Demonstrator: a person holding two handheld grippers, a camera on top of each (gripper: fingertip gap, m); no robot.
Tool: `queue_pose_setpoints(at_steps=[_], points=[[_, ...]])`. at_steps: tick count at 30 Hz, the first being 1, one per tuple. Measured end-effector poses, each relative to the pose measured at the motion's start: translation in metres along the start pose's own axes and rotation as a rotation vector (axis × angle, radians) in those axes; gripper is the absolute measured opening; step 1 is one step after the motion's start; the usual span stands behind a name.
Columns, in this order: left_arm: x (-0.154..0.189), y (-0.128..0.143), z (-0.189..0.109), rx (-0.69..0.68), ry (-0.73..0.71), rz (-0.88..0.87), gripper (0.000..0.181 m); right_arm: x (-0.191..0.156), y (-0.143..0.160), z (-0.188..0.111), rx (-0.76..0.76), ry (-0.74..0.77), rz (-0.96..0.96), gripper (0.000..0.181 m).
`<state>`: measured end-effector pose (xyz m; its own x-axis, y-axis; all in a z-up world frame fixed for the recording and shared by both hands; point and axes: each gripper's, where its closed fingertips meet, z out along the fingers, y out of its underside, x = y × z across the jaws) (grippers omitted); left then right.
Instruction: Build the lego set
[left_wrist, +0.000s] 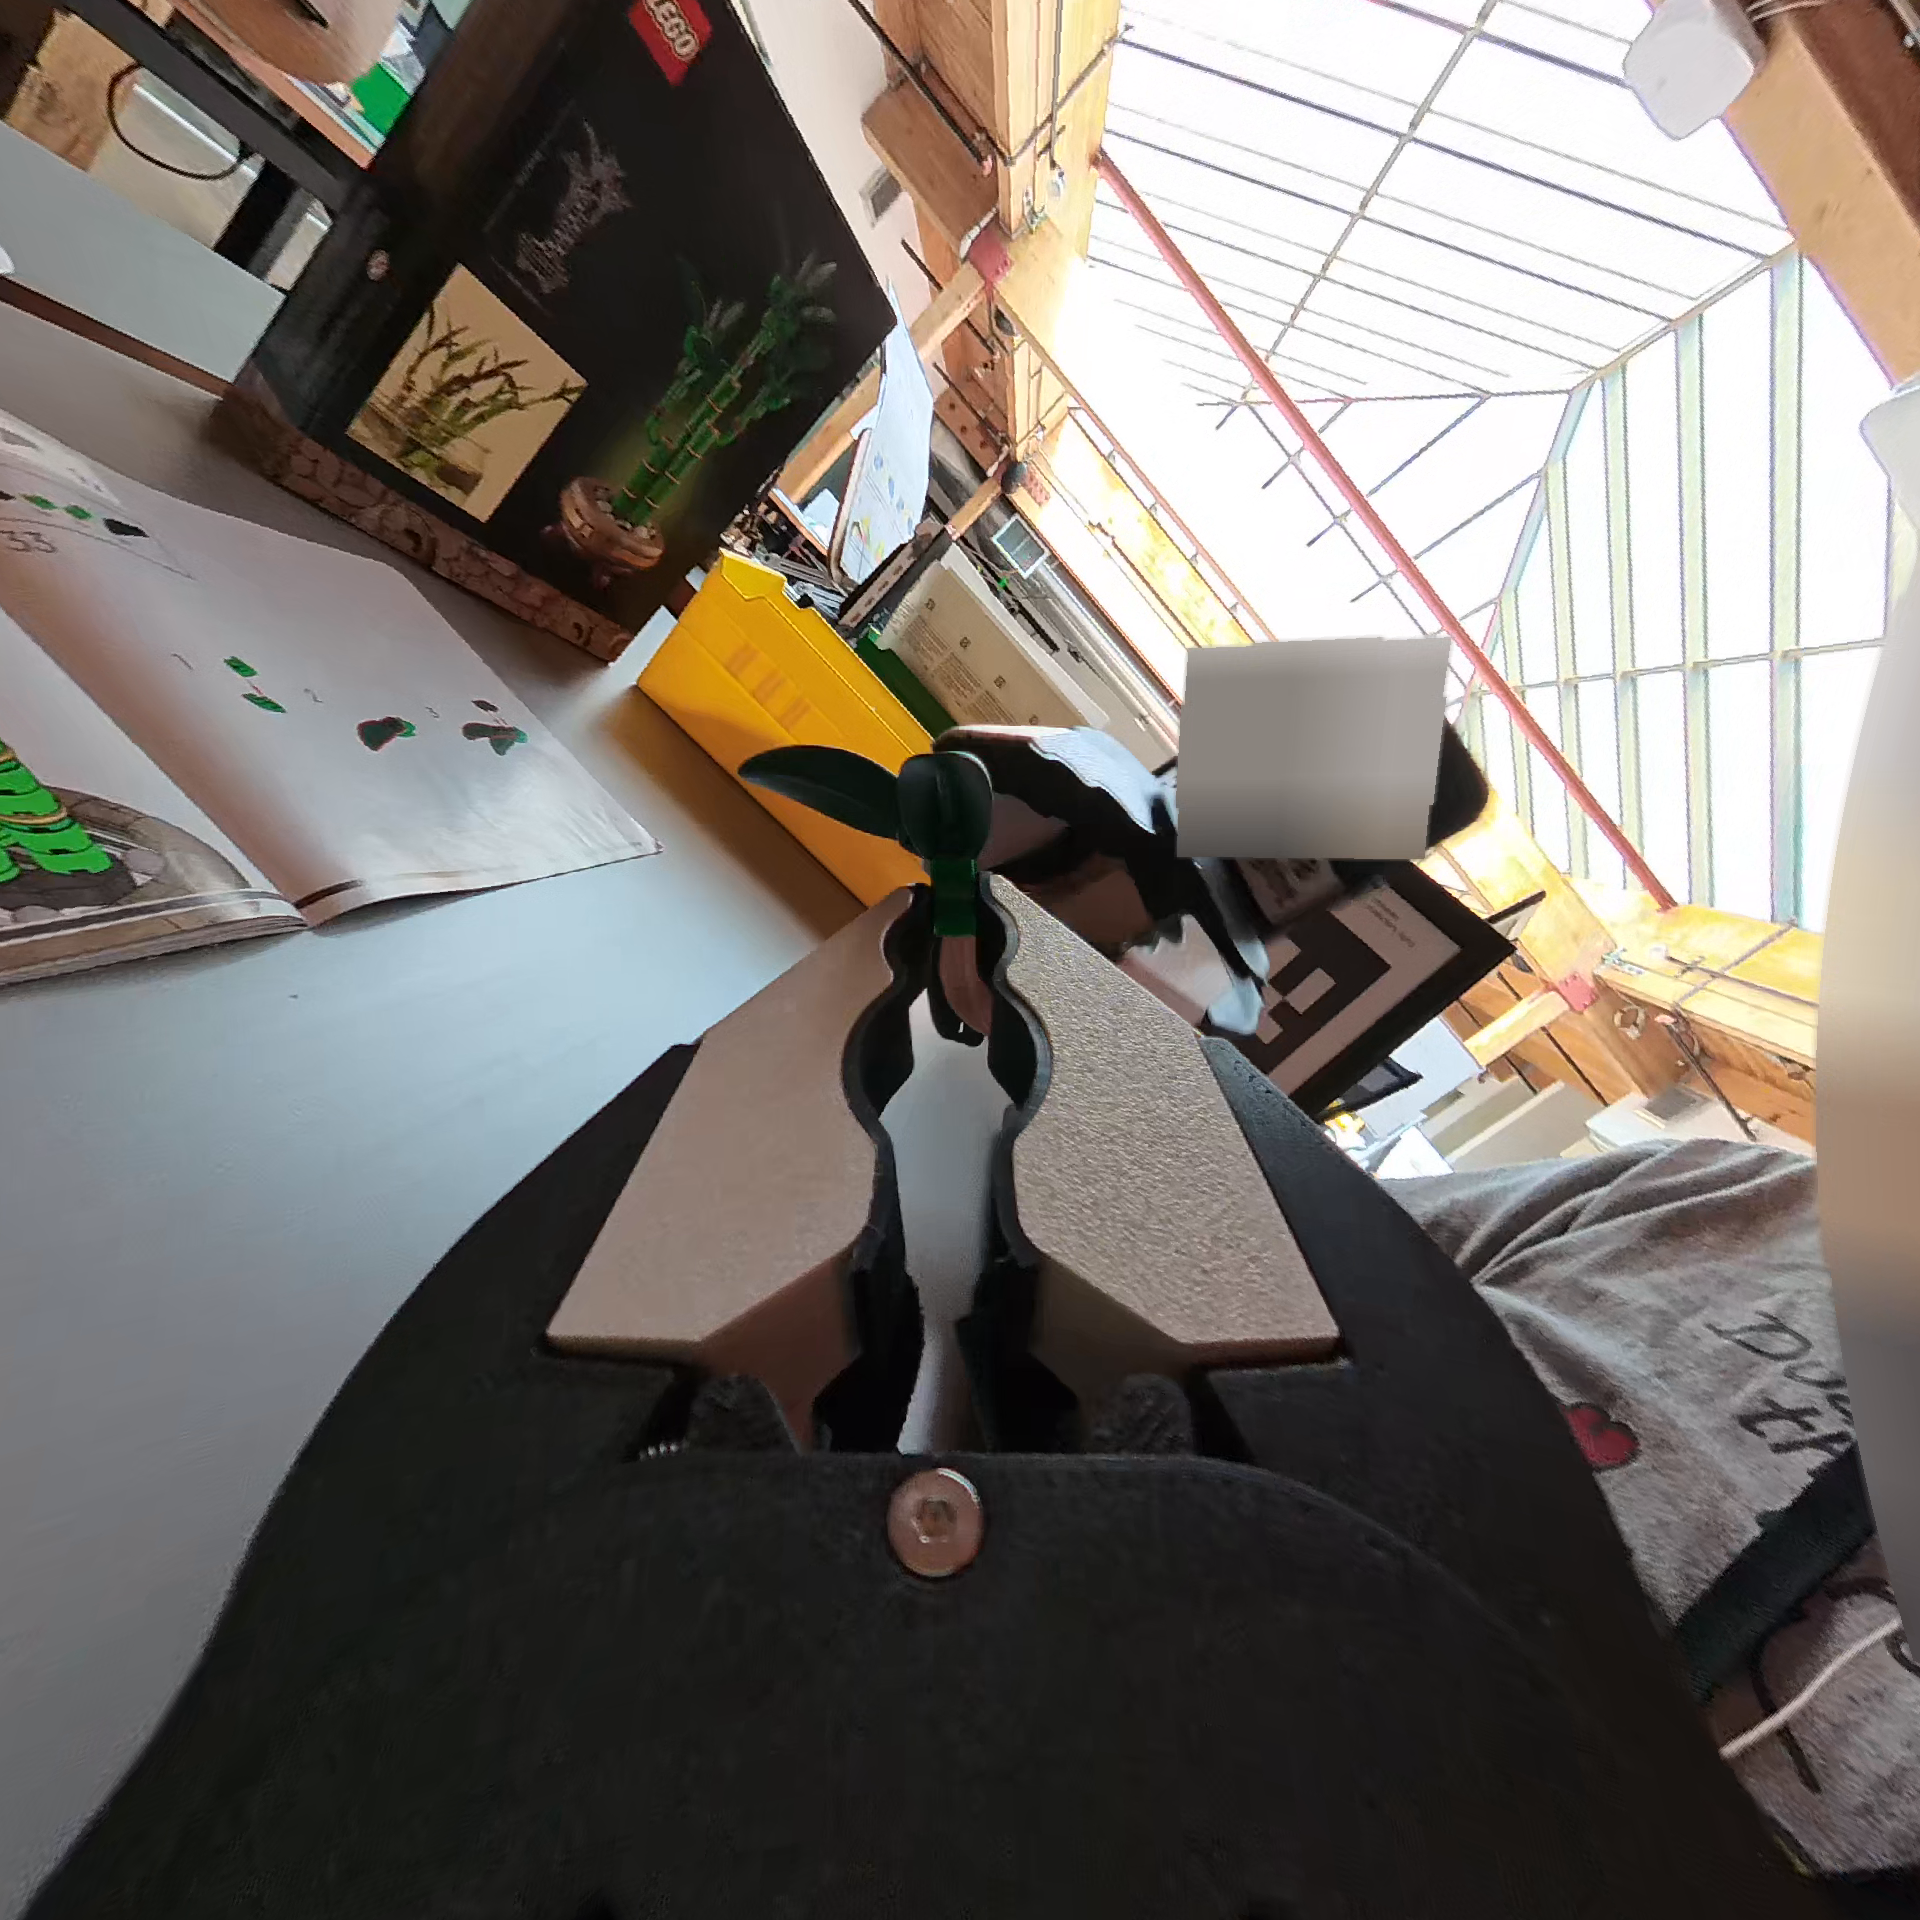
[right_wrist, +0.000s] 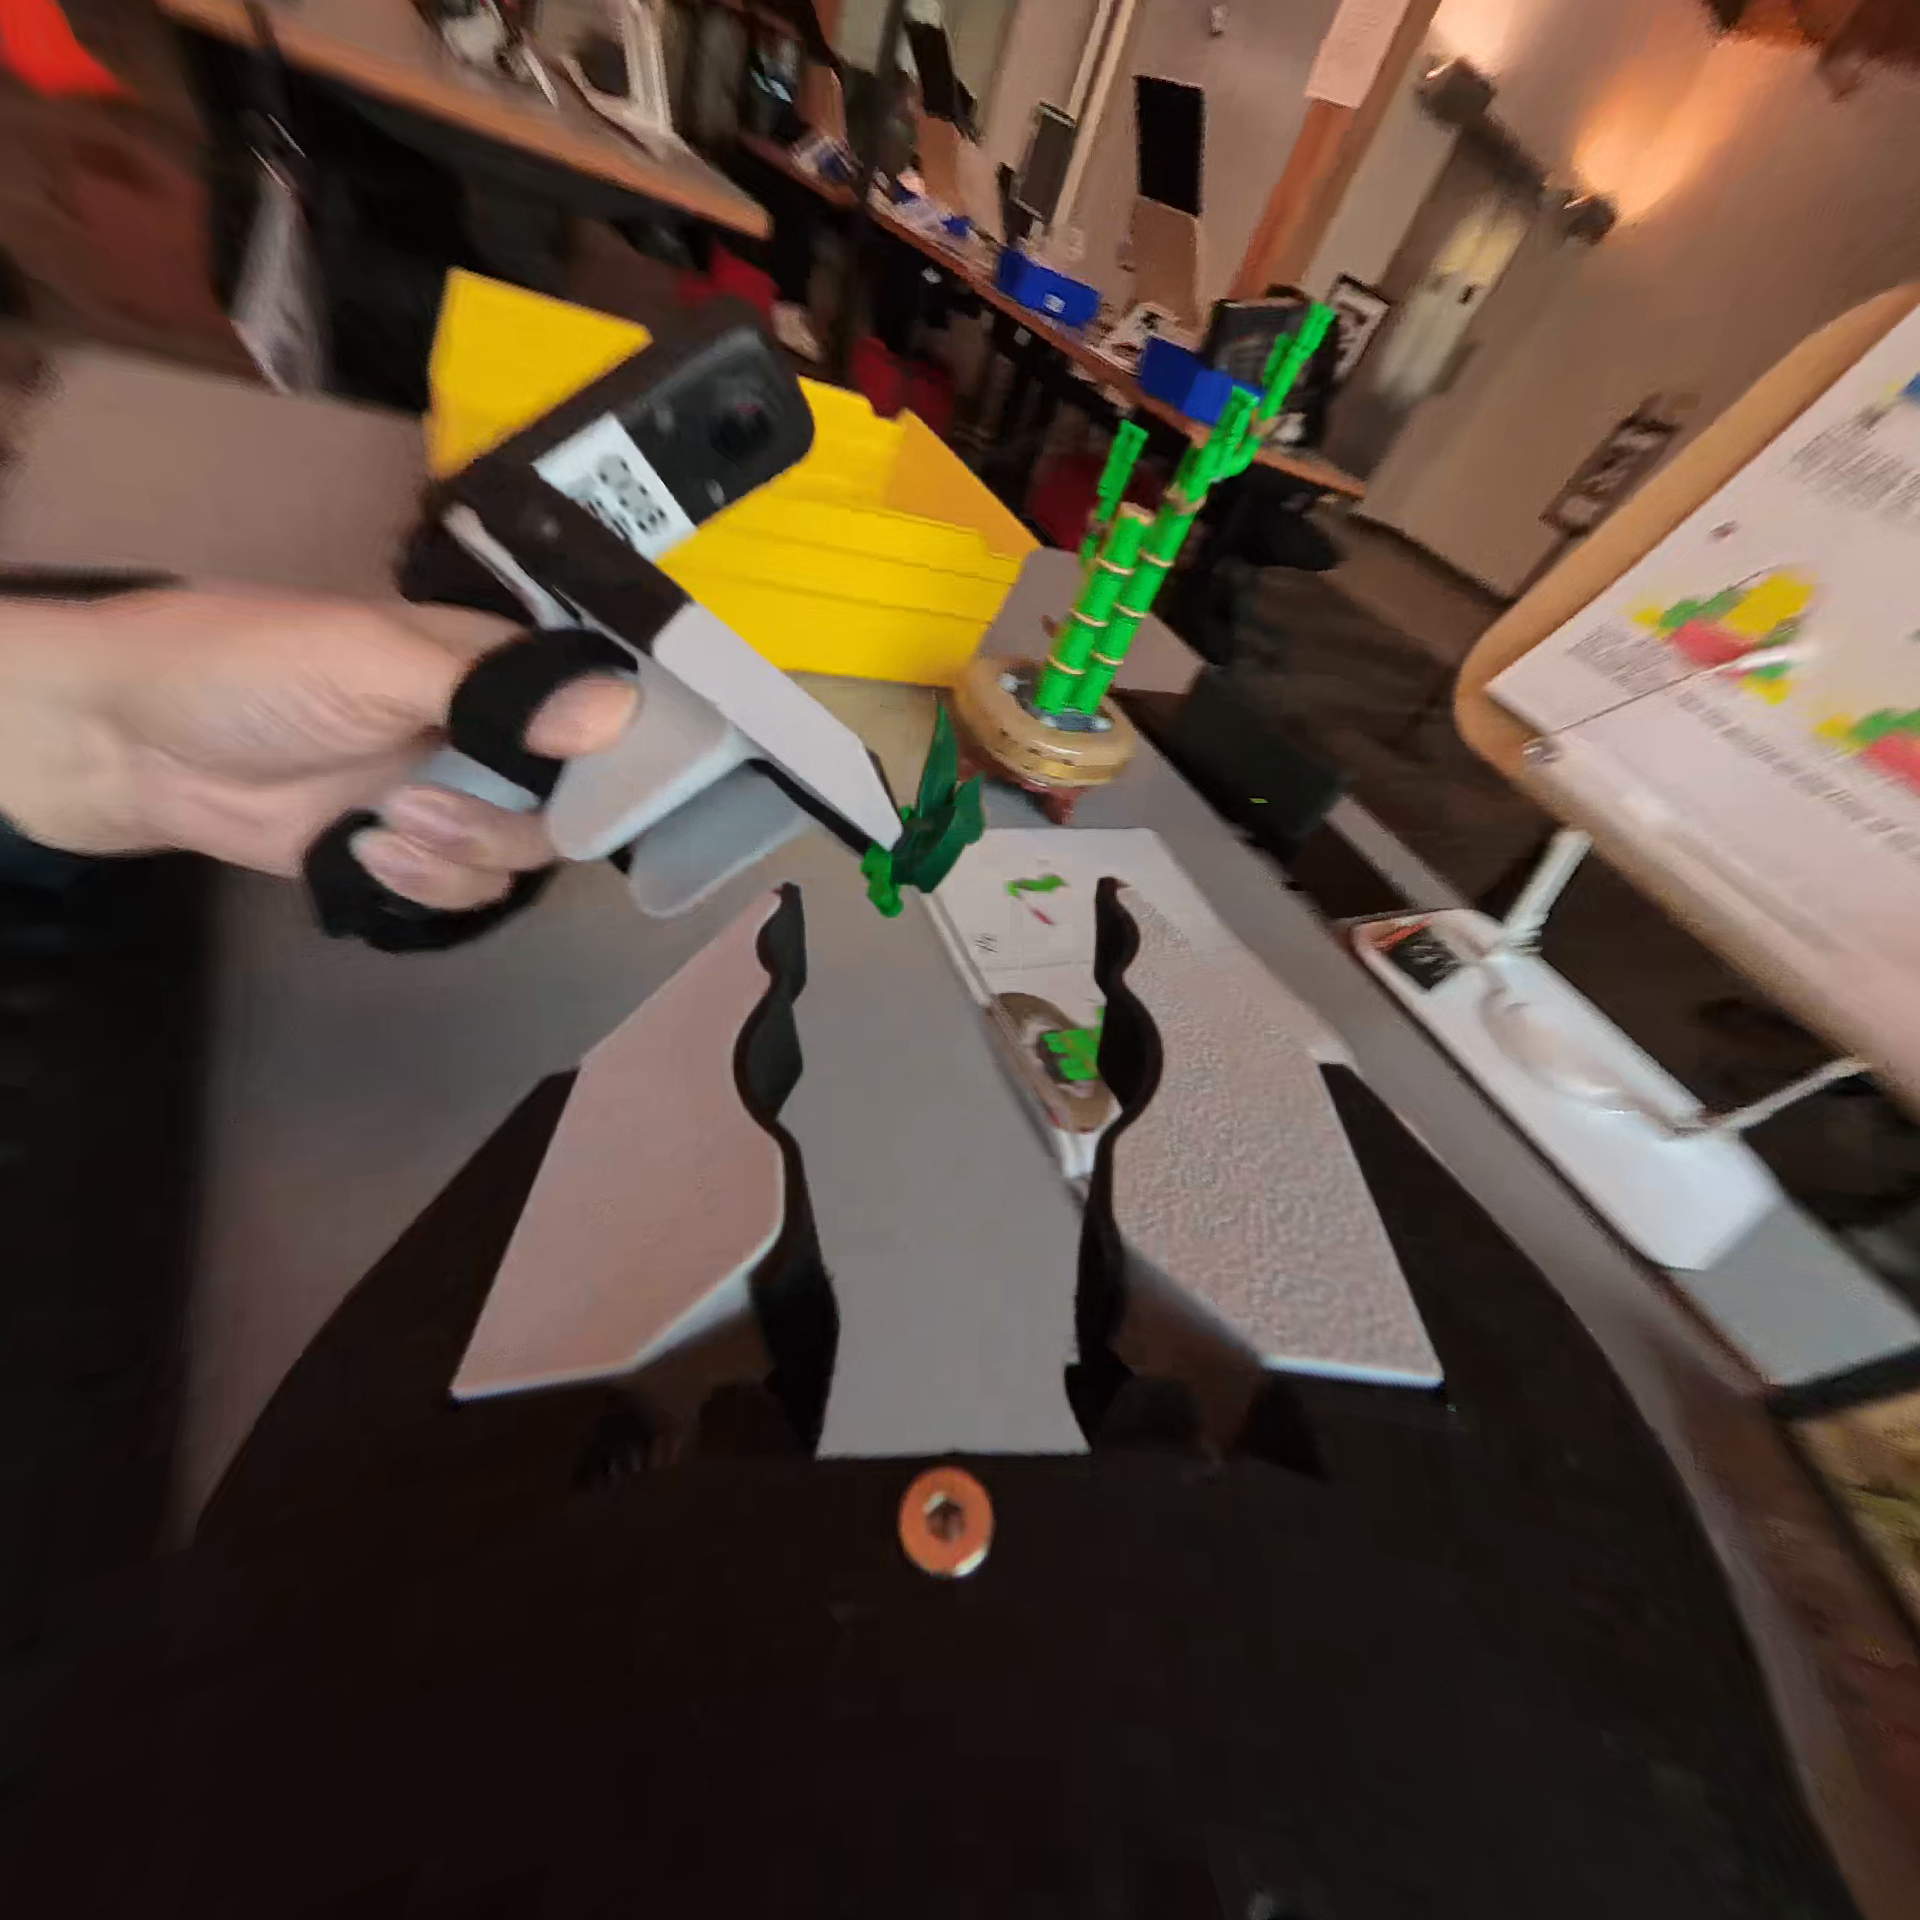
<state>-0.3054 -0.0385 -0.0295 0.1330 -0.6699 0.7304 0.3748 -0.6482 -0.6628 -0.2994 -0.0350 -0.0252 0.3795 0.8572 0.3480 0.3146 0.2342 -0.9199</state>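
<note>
Left wrist view: your left gripper is pinching a leaf sprig by its stem, above the table.

Right wrist view: your right gripper is gaping empty; next, probably carry the sprig to the bamboo plant.

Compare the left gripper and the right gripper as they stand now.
The left gripper is shut on a green leaf piece; the right gripper is open and empty. The left is raised off the table; the right points toward the bamboo model. Both share wavy black-edged fingers.
</note>
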Motion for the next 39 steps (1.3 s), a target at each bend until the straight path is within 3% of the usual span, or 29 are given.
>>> queue_pose_setpoints(at_steps=[3,10,26,32,39], points=[[-0.002,0.002,0.003,-0.006,-0.039,0.043,0.006,0.006,0.006,0.008,-0.089,0.166,-0.225,0.052],[-0.002,0.008,0.009,-0.020,-0.070,0.075,0.006,-0.004,0.010,0.017,-0.143,0.206,-0.357,0.025],[0.000,0.010,0.009,-0.006,-0.061,0.068,0.006,-0.008,0.011,0.016,-0.078,0.120,-0.177,0.023],[0.000,0.005,0.007,0.023,-0.059,0.057,0.006,-0.005,0.008,0.019,-0.073,0.222,-0.212,0.024],[0.001,-0.001,0.002,0.094,0.031,-0.098,0.006,-0.007,0.006,0.028,-0.046,0.299,-0.200,0.034]])
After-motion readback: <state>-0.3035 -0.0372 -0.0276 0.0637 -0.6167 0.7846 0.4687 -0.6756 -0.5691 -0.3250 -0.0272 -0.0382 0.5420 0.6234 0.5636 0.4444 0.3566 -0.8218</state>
